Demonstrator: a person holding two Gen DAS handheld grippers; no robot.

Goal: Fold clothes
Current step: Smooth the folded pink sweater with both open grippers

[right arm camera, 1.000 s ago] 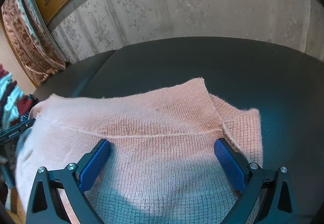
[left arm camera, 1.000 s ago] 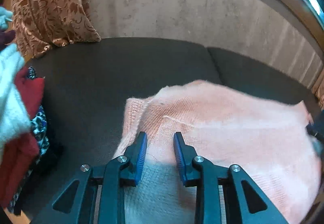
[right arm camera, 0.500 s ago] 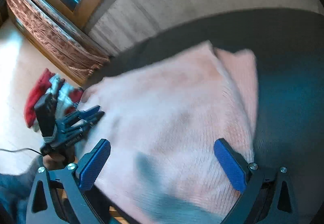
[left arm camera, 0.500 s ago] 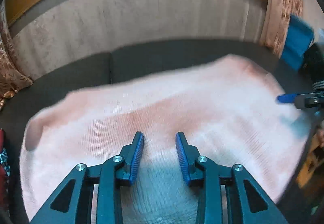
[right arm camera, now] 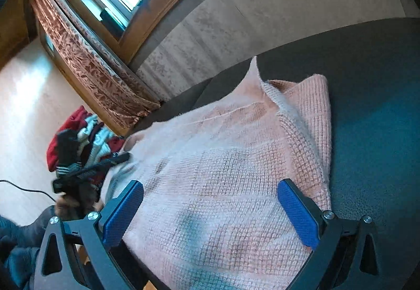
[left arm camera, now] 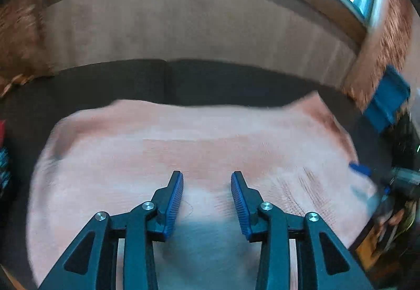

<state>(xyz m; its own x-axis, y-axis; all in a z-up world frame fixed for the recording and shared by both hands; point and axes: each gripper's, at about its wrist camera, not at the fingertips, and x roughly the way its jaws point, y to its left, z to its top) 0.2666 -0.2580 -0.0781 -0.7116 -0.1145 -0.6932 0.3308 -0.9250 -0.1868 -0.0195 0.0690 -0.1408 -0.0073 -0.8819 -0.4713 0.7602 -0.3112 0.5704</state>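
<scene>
A pink knit sweater [left arm camera: 183, 138] lies folded on the dark sofa seat [left arm camera: 131, 80]. My left gripper [left arm camera: 207, 176] hovers low over the sweater's near middle. Its jaws are opening and nothing is pinched between the blue pads. In the right wrist view the same sweater [right arm camera: 223, 159] spreads under my right gripper [right arm camera: 210, 185], whose jaws stand wide open above the cloth near its right fold. A ribbed layer [right arm camera: 309, 111] shows along that right edge. My left gripper [right arm camera: 118, 159] appears small at the sweater's far left side.
A pile of red, white and dark clothes [right arm camera: 78, 138] sits at the sofa's left end. A patterned curtain [right arm camera: 92, 67] hangs below the window. The beige sofa back [left arm camera: 183, 27] rises behind. A blue object [left arm camera: 388, 98] is at the right. A person's dark sleeve [right arm camera: 15, 237] is at the lower left.
The left view has swung from the sweater's left edge to its middle, and its jaws have widened. The right view has turned leftward and tilted; its jaws stay wide.
</scene>
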